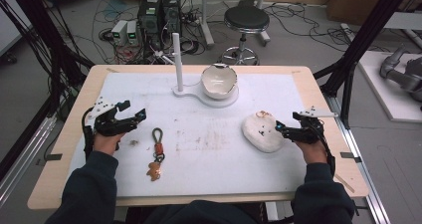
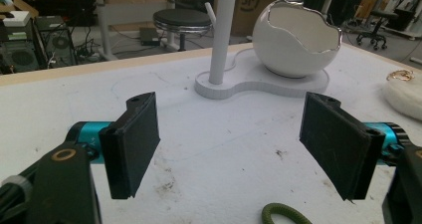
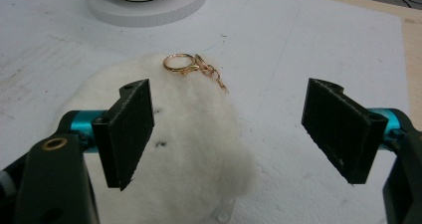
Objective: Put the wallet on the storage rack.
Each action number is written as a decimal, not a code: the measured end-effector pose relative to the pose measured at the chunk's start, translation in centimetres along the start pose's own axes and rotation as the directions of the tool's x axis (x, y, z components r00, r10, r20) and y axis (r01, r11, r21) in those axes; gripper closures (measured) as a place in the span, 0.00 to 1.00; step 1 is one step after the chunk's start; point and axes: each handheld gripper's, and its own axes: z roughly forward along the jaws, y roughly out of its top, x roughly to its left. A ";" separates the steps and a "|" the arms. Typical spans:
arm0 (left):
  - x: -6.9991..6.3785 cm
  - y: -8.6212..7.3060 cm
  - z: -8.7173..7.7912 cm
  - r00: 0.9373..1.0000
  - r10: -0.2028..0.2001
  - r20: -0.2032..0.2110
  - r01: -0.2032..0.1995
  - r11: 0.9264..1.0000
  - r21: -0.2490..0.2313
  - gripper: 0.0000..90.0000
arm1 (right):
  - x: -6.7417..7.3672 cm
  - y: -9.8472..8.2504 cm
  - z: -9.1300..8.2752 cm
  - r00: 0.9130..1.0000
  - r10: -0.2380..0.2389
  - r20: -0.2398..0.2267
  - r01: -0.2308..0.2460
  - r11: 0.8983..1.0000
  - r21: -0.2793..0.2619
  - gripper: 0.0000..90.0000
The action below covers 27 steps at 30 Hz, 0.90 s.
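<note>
A white fluffy plush (image 1: 261, 133) with a gold key ring (image 1: 262, 114) at its far end lies on the right of the white mat (image 1: 214, 154). My right gripper (image 1: 287, 122) stands open just to its right, and in the right gripper view (image 3: 229, 129) the plush (image 3: 184, 134) and its ring (image 3: 179, 62) lie between and ahead of the jaws. A keychain (image 1: 158, 154) with a green loop and an orange-brown charm lies at front left. My left gripper (image 1: 133, 109) is open beside it, holding nothing; the green loop (image 2: 286, 215) shows below its jaws.
A white stand with an upright pole (image 1: 178, 59) and a cracked egg-shaped bowl (image 1: 219, 79) sits at the back middle of the mat; the pole (image 2: 222, 32) and bowl (image 2: 296, 40) lie ahead of the left gripper. A stool (image 1: 246, 20) and computers stand beyond the table.
</note>
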 end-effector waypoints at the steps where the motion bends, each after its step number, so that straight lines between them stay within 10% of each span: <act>1: 0.0 0.0 0.1 1.000 0.003 -0.002 -0.003 1.000 0.004 0.26 | 0.0 0.0 0.0 1.000 0.000 0.000 0.000 1.000 0.000 0.23; 17: -0.3 0.2 0.4 1.000 -0.008 0.002 0.008 1.000 0.007 0.27 | -0.5 -1.1 0.7 0.999 0.035 -0.005 -0.034 0.996 0.087 0.23; 27: -0.7 0.0 0.5 1.000 0.002 0.027 -0.003 1.000 0.019 0.27 | -0.5 -2.2 1.8 0.992 0.121 -0.033 -0.108 0.956 0.273 0.24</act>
